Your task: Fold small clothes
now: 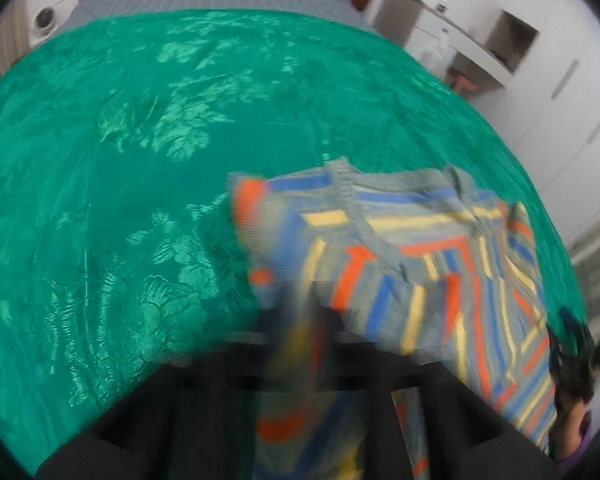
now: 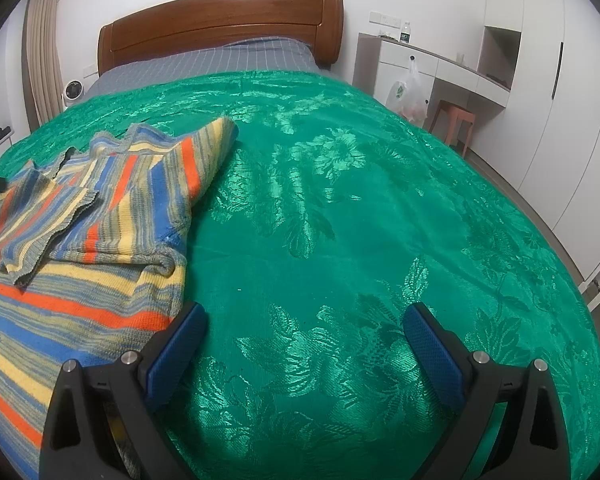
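Note:
A striped knit sweater in grey, blue, yellow and orange lies partly folded on the green bedspread, left in the right wrist view. My right gripper is open and empty, its blue pads just right of the sweater's hem. In the blurred left wrist view the sweater hangs lifted, with a fold of it between the dark fingers of my left gripper, which is shut on it. The right gripper shows at the far right edge there.
The wooden headboard and grey sheet are at the far end. A white desk, a plastic bag and an orange stool stand right of the bed. White wardrobes line the right wall.

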The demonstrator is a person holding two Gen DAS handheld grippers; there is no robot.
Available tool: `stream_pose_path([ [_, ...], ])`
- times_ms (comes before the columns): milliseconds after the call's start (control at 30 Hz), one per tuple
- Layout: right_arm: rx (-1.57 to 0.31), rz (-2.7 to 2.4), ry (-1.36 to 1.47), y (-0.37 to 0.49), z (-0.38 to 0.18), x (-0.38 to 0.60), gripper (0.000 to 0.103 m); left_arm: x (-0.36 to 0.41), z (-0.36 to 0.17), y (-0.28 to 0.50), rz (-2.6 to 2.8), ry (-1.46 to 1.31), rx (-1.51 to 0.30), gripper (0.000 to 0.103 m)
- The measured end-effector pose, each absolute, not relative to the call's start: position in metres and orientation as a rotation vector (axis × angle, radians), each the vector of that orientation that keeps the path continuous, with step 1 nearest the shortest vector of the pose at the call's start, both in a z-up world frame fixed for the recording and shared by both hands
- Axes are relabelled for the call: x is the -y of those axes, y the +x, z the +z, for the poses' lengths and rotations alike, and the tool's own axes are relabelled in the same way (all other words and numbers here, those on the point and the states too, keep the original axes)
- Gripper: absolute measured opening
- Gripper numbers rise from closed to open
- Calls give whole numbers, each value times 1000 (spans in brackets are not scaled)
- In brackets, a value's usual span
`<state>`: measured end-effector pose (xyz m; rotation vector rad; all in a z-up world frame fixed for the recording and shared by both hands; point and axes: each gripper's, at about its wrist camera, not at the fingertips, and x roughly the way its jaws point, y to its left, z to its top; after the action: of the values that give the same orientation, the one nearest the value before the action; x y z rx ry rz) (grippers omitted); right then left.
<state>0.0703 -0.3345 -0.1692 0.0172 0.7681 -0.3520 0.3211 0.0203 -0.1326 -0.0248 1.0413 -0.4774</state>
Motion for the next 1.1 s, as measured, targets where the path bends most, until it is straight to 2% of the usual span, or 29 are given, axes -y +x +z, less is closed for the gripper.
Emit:
stream_pose_path([
  [200, -772, -352, 18, 70, -169, 335, 99, -76, -143, 315, -323, -198, -972, 2],
  [367, -783, -345, 21, 72, -167, 335, 99, -81, -157, 307, -347, -238, -969, 5],
  [500, -746, -284, 13, 67, -130, 327, 99, -99, -153, 293, -353, -307, -969, 10],
  [567, -719, -194, 80, 68, -106, 320, 99, -106, -143, 284, -355, -295, -944, 26],
  [633, -732, -32, 238, 81, -90, 316, 99, -109, -132, 271, -364, -283, -912, 37],
  [700, -782, 158, 433, 110, -86, 310, 99, -109, -125, 259, -389, -266, -898, 42],
  [833, -987, 304, 654, 178, -118, 291, 97, -101, -126, 236, -410, -204, -895, 47],
  [933, -1065, 257, 638, 209, -141, 278, 84, -96, -142, 226, -397, -168, -899, 47],
  [1000, -1094, 257, 644, 218, -150, 274, 69, -95, -151, 226, -397, -165, -913, 46],
  [1033, -1105, 263, 642, 223, -155, 270, 65, -94, -152, 226, -395, -163, -912, 46],
  [1100, -1110, 241, 585, 229, -155, 264, 45, -95, -151, 227, -397, -171, -904, 46],
])
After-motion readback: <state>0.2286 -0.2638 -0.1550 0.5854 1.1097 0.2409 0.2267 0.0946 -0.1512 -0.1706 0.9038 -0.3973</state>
